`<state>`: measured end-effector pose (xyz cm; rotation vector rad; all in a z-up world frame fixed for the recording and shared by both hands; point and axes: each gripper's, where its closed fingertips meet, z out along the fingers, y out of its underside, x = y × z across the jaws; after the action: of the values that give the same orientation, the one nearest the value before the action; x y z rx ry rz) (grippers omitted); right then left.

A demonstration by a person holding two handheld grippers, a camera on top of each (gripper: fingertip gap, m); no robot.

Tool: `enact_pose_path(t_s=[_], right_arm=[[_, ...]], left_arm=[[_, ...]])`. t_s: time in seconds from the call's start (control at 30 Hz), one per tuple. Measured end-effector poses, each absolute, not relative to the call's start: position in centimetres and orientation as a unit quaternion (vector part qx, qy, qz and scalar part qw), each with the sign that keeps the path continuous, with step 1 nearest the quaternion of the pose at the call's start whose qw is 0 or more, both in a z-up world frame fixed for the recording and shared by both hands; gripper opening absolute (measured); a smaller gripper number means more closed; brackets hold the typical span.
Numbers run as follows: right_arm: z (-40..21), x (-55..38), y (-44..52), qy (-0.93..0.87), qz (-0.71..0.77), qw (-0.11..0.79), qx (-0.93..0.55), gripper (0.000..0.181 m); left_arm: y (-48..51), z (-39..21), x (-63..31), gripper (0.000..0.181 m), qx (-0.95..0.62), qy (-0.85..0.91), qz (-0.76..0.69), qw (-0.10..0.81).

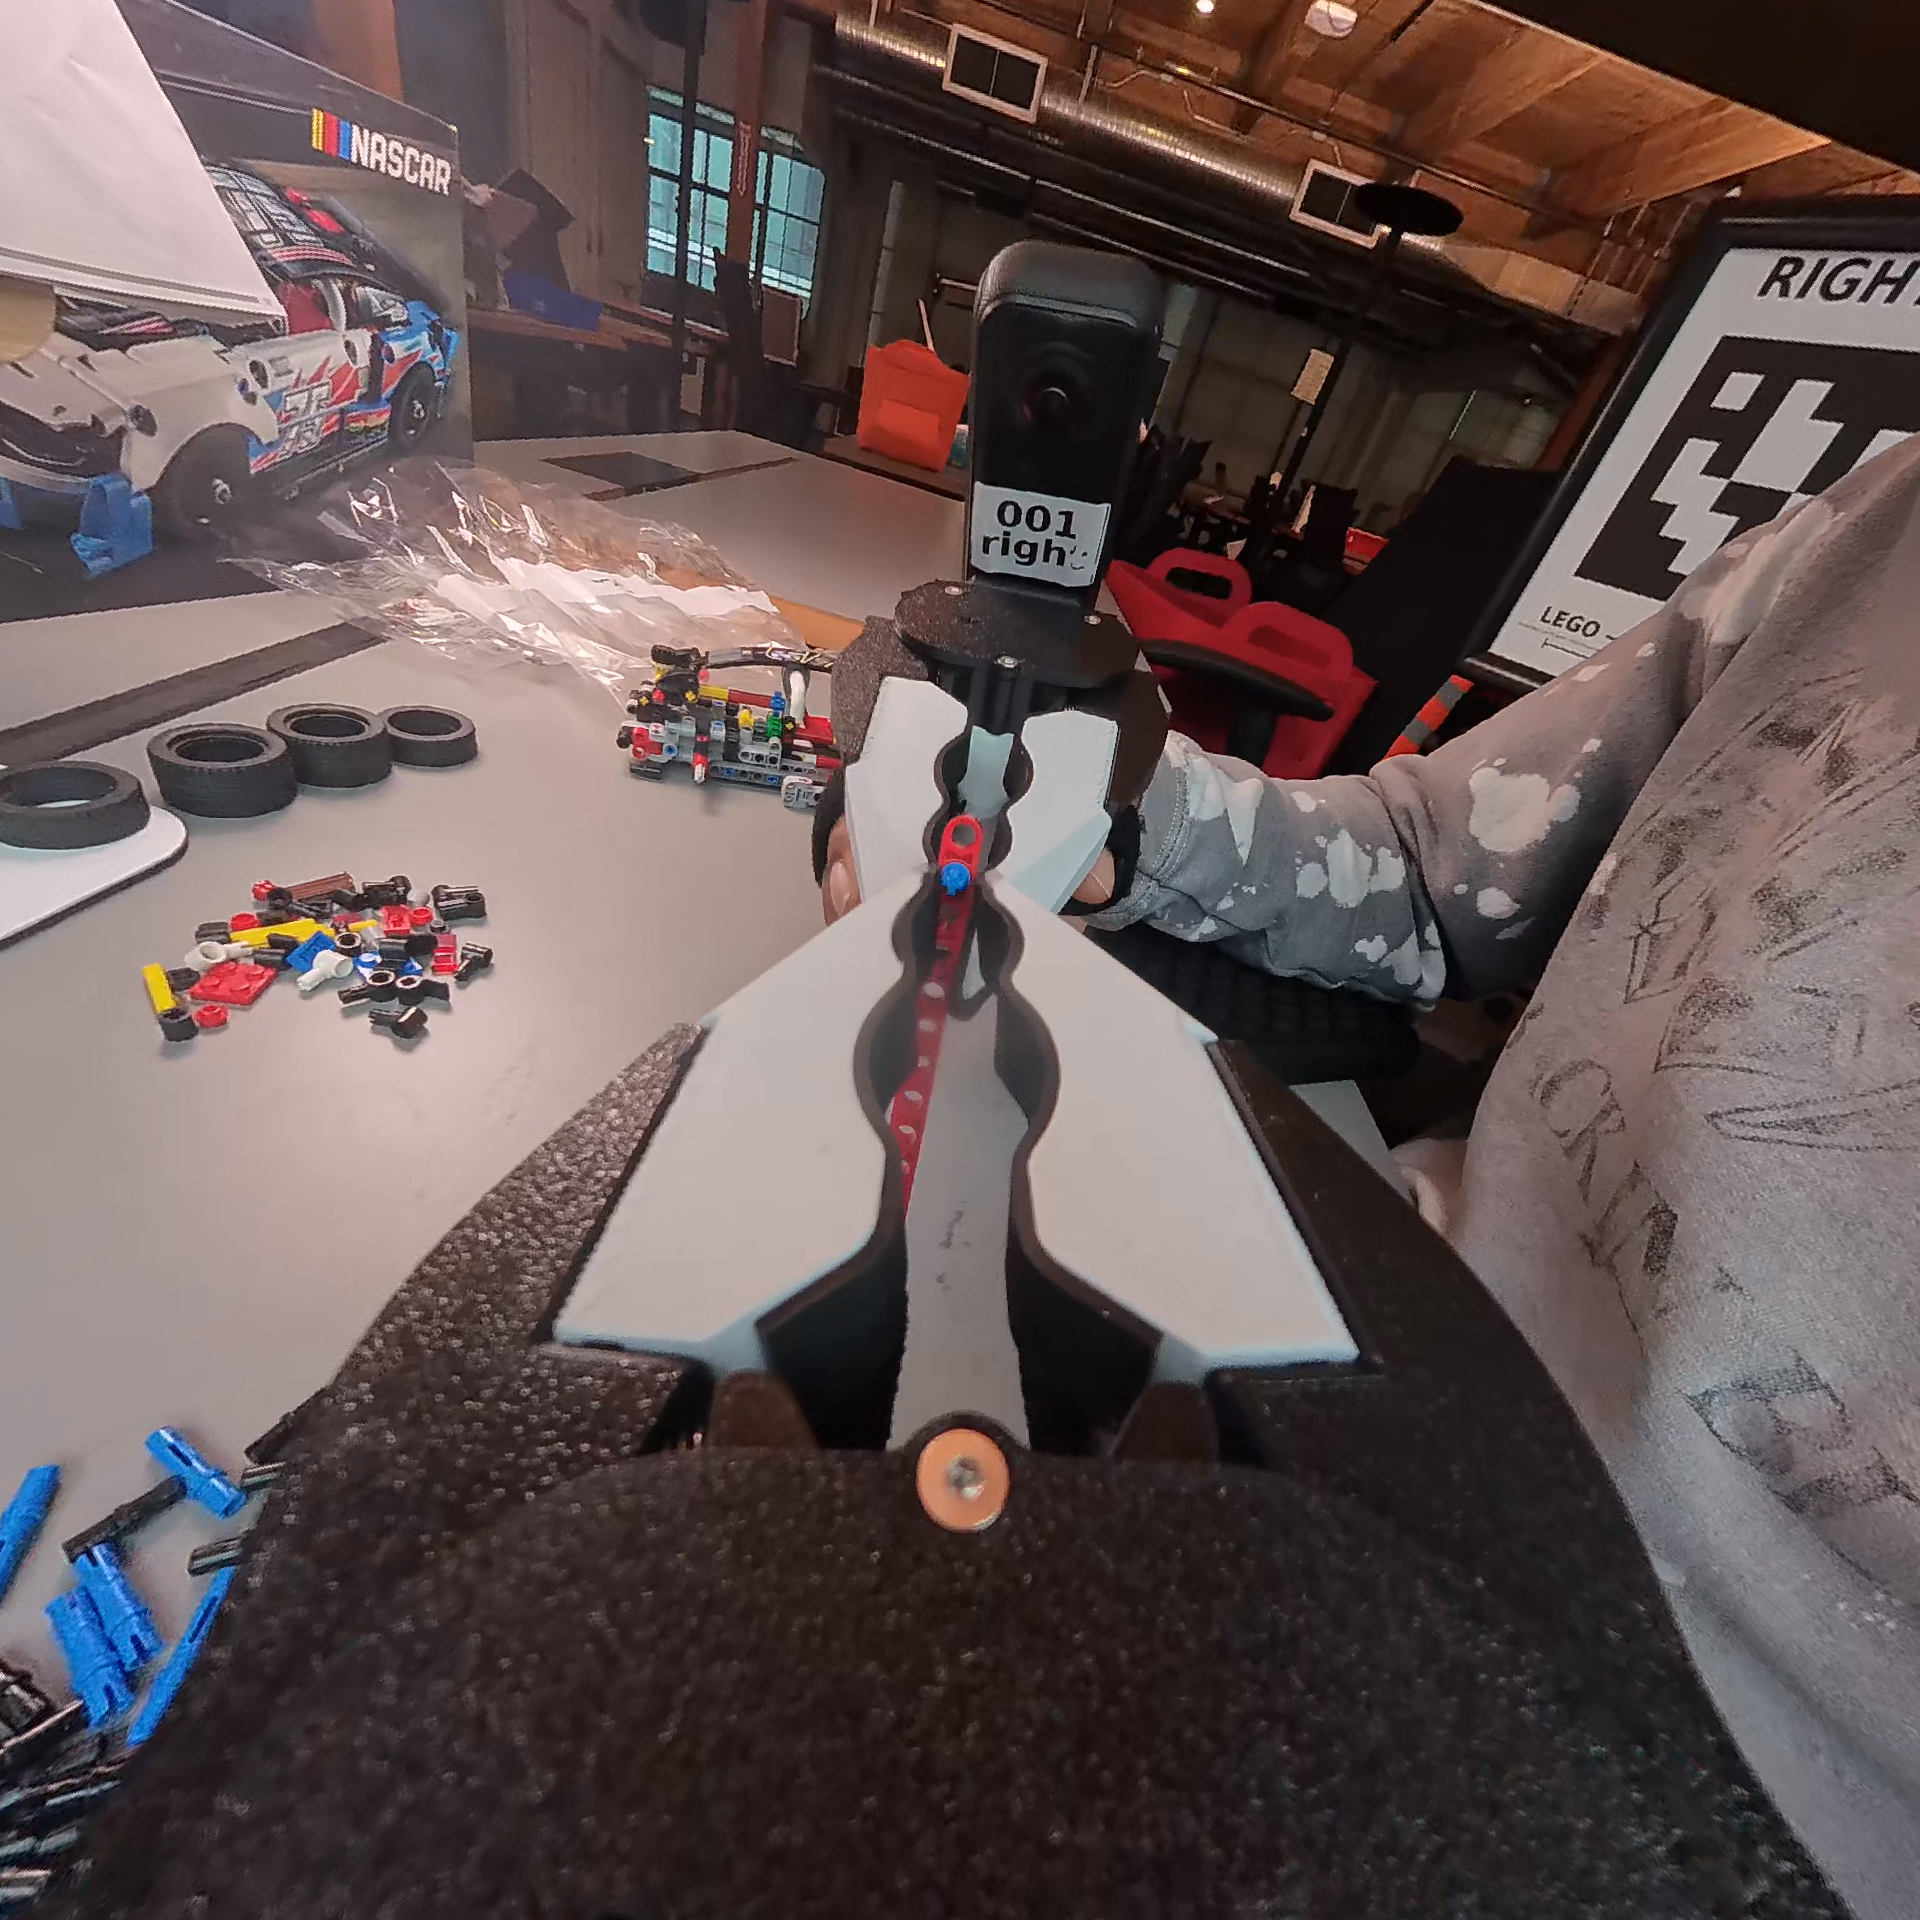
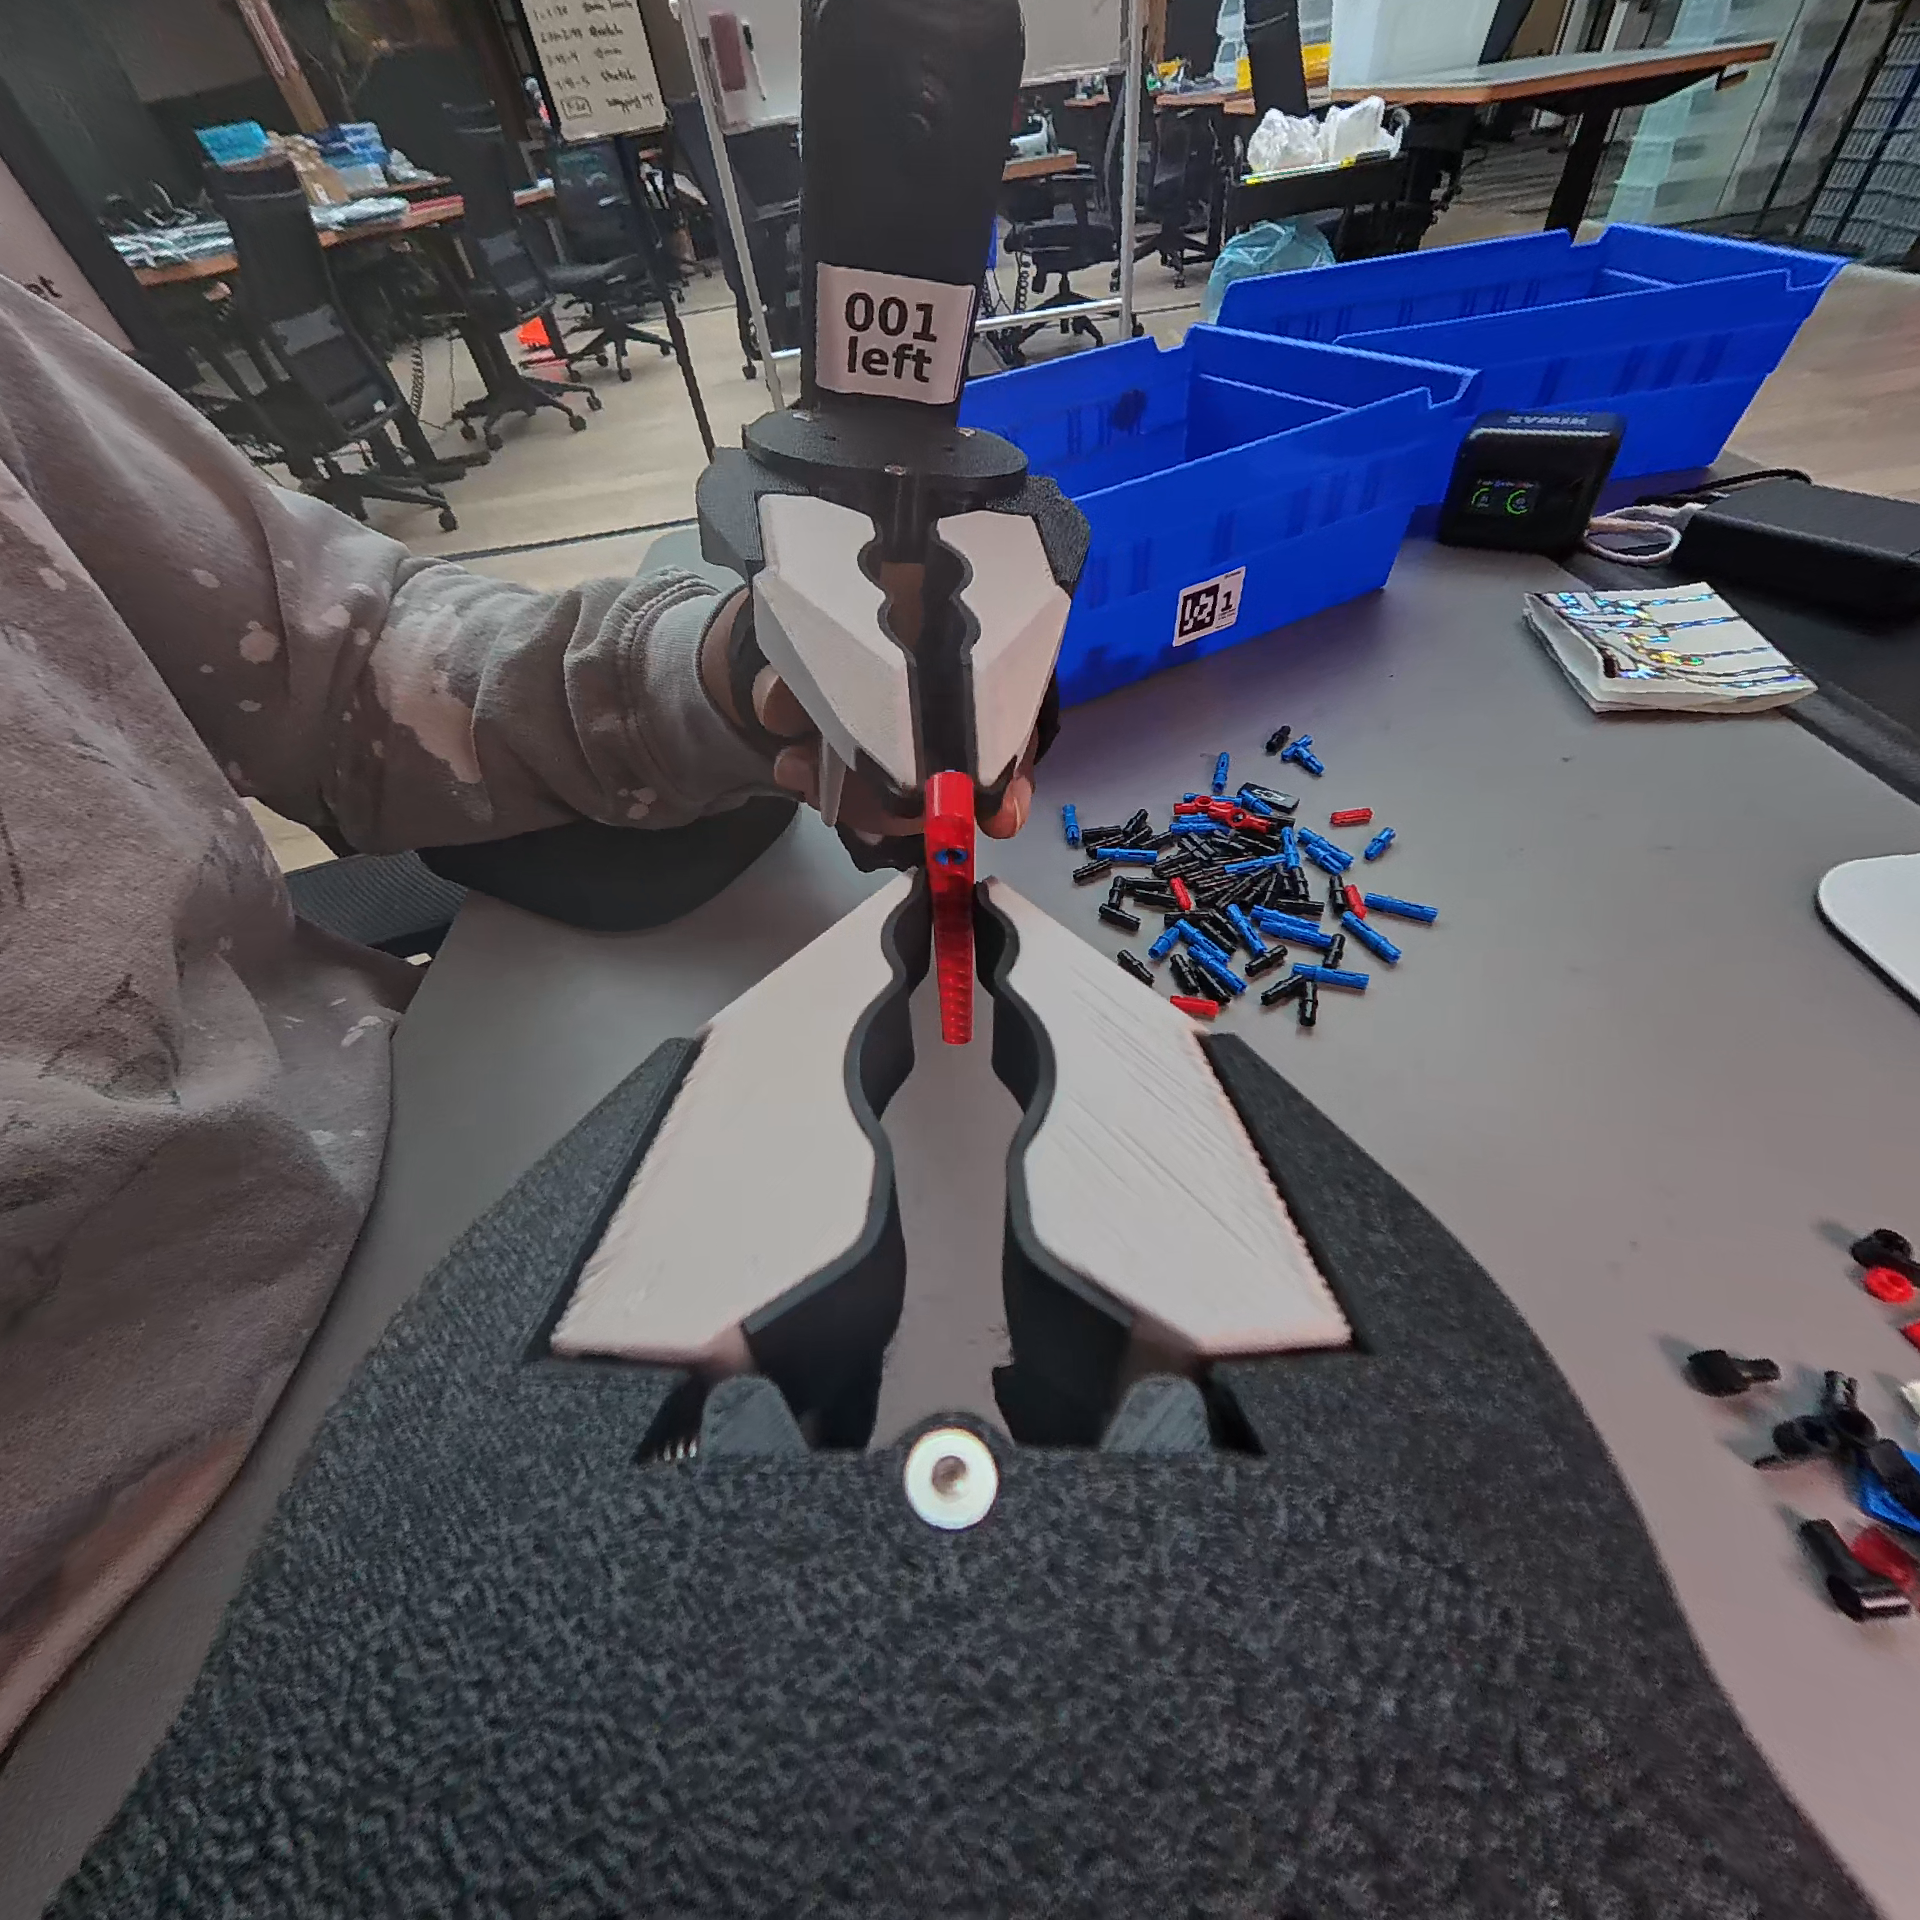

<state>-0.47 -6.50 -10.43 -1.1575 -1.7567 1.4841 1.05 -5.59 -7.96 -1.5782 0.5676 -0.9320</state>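
Observation:
A long red beam with holes (image 2: 951, 935) stands almost upright between the two grippers, which face each other tip to tip above the grey table (image 2: 1558, 1039). My right gripper (image 2: 951, 885) is shut on the beam near its top end. The beam's lower part shows through the gap between its fingers. A blue pin (image 1: 951, 881) sits in the second hole from the beam's top. My left gripper (image 1: 953, 883) is shut on this pin, and its tips meet the beam's face. The pin's far end shows in the hole in the right wrist view (image 2: 948, 857). The red beam also shows in the left wrist view (image 1: 930, 1039).
To the left lie a pile of small mixed parts (image 1: 322, 956), black tyres (image 1: 312, 743), a partly built model (image 1: 727, 727), a plastic bag (image 1: 520, 582) and a box picturing a car (image 1: 260, 343). To the right lie blue and black pins (image 2: 1247, 904) and blue bins (image 2: 1247, 488). A sleeve (image 2: 312, 644) is close. Left and right tips are no more than a few centimetres apart.

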Motion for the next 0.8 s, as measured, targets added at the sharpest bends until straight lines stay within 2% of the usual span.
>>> enact_pose_path(t_s=[0.33, 0.8], right_arm=[[-10.8, -0.7, -6.5, -0.655, 0.551, 0.279, -0.435, 0.007], [-6.2, -0.2, -5.1, -0.529, 0.693, 0.272, -0.408, 0.006]], left_arm=[[-5.4, -8.4, 0.8, 0.001, -0.689, 0.238, -0.393, 0.561], [-5.5, -6.3, -0.6, 0.001, -0.669, 0.197, -0.425, 0.577]])
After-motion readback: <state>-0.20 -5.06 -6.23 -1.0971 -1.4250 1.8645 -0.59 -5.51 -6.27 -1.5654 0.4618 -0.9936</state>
